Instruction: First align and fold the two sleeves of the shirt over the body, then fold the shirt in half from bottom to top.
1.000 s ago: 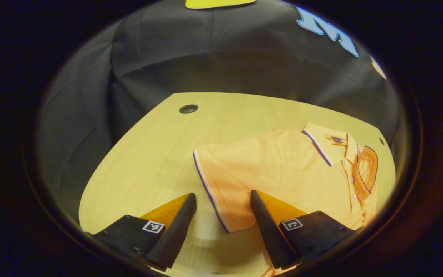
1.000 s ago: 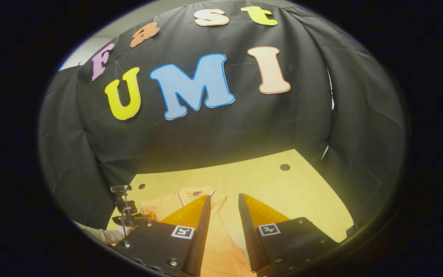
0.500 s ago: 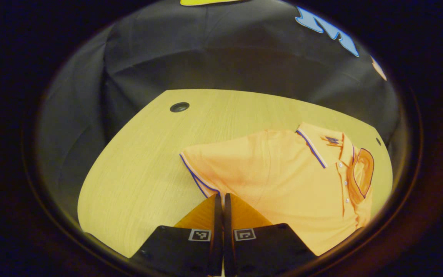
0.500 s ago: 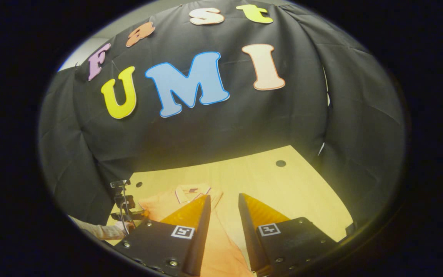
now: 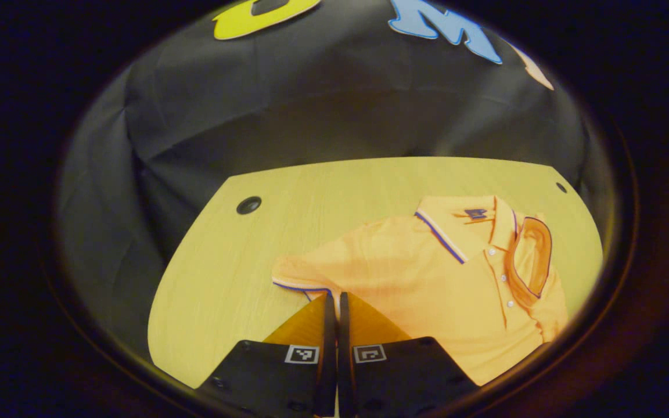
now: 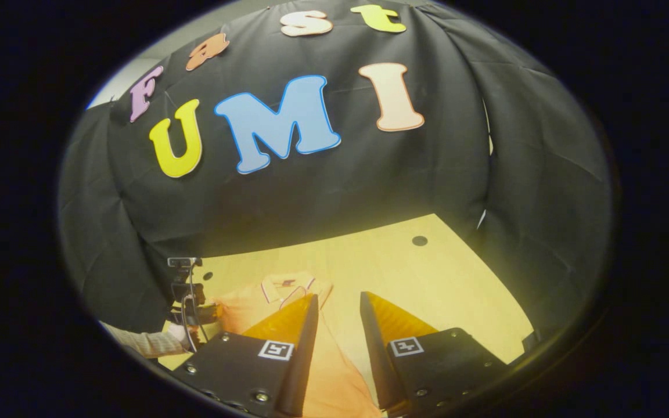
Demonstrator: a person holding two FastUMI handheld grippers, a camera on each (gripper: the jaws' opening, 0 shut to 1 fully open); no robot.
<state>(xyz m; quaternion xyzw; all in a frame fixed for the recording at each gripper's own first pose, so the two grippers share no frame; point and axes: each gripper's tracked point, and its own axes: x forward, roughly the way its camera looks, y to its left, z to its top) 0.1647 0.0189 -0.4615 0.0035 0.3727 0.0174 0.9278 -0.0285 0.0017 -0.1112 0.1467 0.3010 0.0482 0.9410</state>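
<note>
Left gripper view: left tool [image 5: 332, 297] at bottom centre, fingers pressed together with only a thin slit between them, pinched on the striped cuff edge of the sleeve [image 5: 305, 277]. Sleeve cloth is bunched and pulled up into a ridge right at the fingertips. Orange polo shirt [image 5: 427, 284] lies on the light wood tabletop [image 5: 323, 197], body spread flat to the right of the tool, collar [image 5: 456, 223] toward the far edge, button placket running down the front. The other sleeve [image 5: 535, 255], dark-trimmed, lies folded over the chest on the right, beside the placket. Round cable hole [image 5: 248, 204] in the tabletop, far left, well apart from the shirt; a smaller hole [image 5: 561, 187] near the far right corner. Black cloth wall behind the tabletop.

Right gripper view: right tool [image 6: 339, 307] at bottom, fingers parted with a clear gap, nothing between them; it hangs above the shirt [image 6: 328, 371], pointed toward the back wall. Orange cloth runs below and between the fingers; cannot tell if they touch it. Collar [image 6: 288, 285] visible past the left finger. Tabletop [image 6: 445, 284] bare on the right, with a round hole [image 6: 419, 240] near the far edge. At lower left, the other tool's body [image 6: 186, 296], with a small camera on top, sits over the shirt's edge, with a hand [image 6: 179, 332] and a checked sleeve cuff [image 6: 140, 342] holding it.
</note>
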